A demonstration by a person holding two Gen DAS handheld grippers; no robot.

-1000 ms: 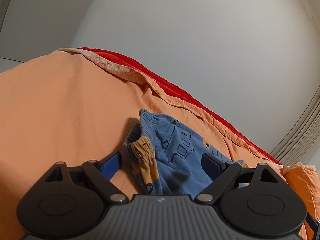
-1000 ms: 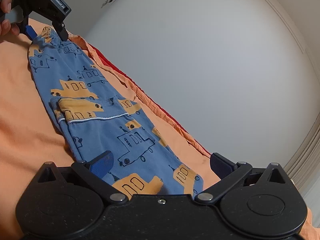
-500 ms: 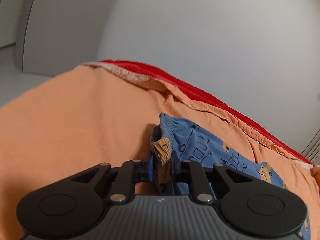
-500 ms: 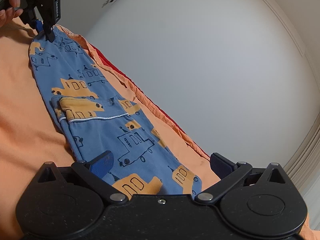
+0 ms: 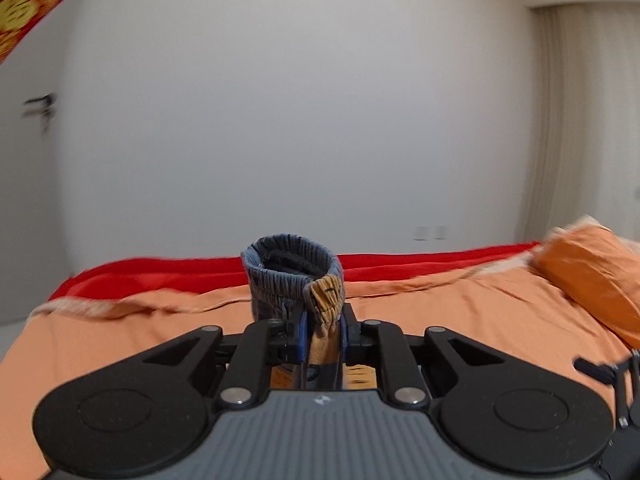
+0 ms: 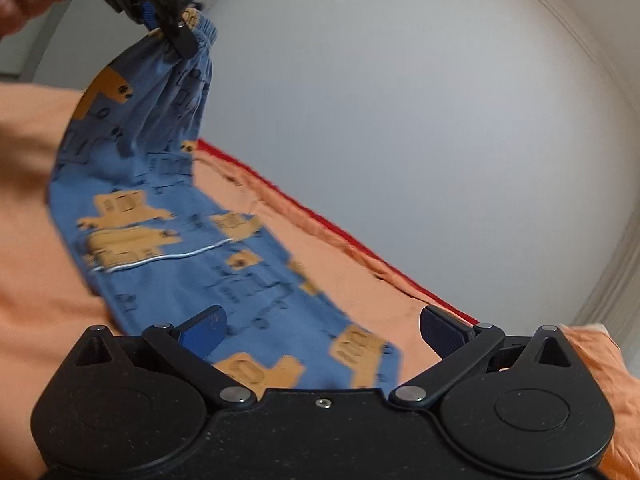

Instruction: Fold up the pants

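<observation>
I log, left to right: my left tool (image 6: 176,26), its holder's hand cut off at frame edge, pinching the blurred pants (image 6: 208,248) by the waistband, lifted off the orange bed (image 6: 28,280); my right tool (image 6: 320,330) spread over the lower leg; red blanket (image 5: 420,260) edging the far side.
</observation>
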